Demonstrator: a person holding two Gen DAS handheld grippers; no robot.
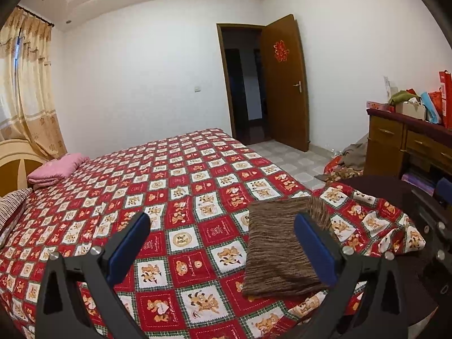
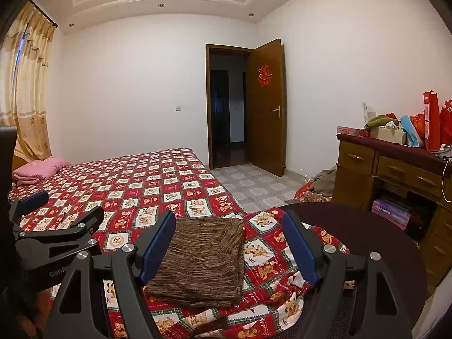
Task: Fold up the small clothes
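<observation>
While both claws hang apart over the bed corner, notes run as follows.

Garment: brown striped knitted cloth, folded to a rough rectangle [image 2: 203, 257], lying flat on the red patchwork bedspread with bear squares [image 1: 180, 175], near the bed's near right corner.
Garment edges: near edge straight and layered; far right corner slightly raised and bunched.
Left claw: left claw [image 1: 223, 243] released, blue-padded fingers [image 1: 130, 243] wide apart, nothing between them; its right finger stands in front of the cloth's right edge, contact cannot be told.
Right claw: right claw [image 2: 228, 248] released, jaws spread wide; the cloth's middle and right part show between the fingers, the left finger overlapping its left edge; no pad seen pressing it.
Bed edge: bedspread rumples and drapes over the corner, beside a dark round surface [image 2: 367, 231].
Open room: broad bare bedspread left of and beyond the cloth; folded pink blanket [image 1: 56, 169] far off at the headboard end.
Floor: pale tiled strip [image 2: 254, 183] between bed and wooden desk with drawers [image 2: 389, 169], leading to the open brown door [image 2: 268, 107].
</observation>
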